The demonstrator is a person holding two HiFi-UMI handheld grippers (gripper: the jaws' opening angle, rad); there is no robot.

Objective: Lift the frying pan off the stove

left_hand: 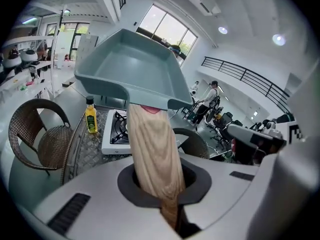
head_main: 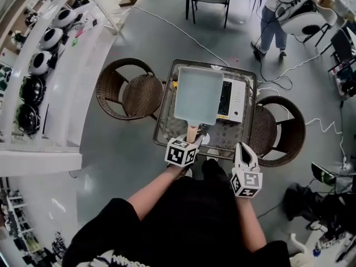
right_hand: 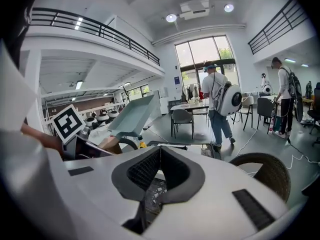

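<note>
Now my left tool (head_main: 192,141) is clamping the beige wooden handle (left_hand: 152,154), the square grey-blue frying pan (head_main: 199,95) hanging on its far side, above the white stove (head_main: 234,100).

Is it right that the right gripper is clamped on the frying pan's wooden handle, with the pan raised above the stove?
Not quite: the wrong gripper is named. The left gripper is clamped on the wooden handle, as the left gripper view shows. The right gripper is shut on nothing, off to the side. The rest stands: the frying pan is raised above the stove.
</note>
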